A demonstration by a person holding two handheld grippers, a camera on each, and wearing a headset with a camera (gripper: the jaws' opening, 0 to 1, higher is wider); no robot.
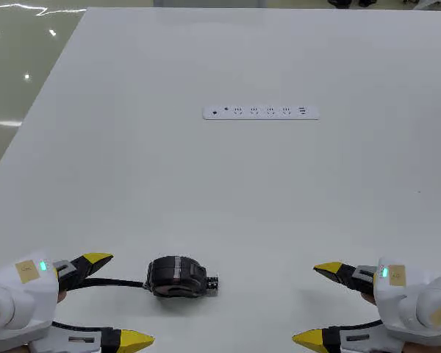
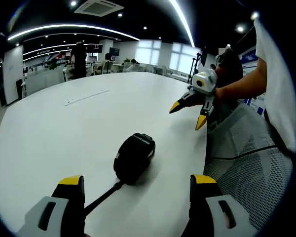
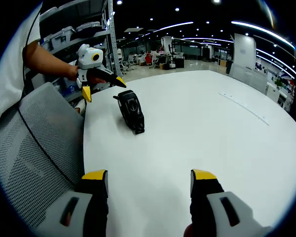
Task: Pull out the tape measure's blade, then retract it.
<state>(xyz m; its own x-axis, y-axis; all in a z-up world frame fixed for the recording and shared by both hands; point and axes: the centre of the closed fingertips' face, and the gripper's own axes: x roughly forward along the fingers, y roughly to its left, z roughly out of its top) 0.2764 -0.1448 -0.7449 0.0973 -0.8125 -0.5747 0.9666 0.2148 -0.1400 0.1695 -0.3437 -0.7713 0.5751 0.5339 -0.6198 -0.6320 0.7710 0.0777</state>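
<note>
Jaws of my left hand-held gripper [image 1: 116, 299] stand spread wide with nothing between them but a black strap [image 1: 110, 282], at the near left of the worktop [image 1: 206, 184]. The strap runs right to the tape measure [image 1: 178, 276], which rests just beside that gripper, close to the front edge. Its case looks like hard black plastic. I judge it compact, fairly heavy for its bulk, and stiff enough to clamp firmly across its broad sides. The smooth shell may slip, so a square grip matters. The case is the one container here: the blade is wound up inside, with the end hook [image 1: 213, 283] showing at its mouth on the right. That small hook is where I would pinch to draw. The blade itself is likely thin, springy and sharp-edged. Farther right, well apart from the tape measure, my right hand-held gripper [image 1: 317, 304] is likewise spread and empty. A power strip [image 1: 261, 112] lies far back.
</note>
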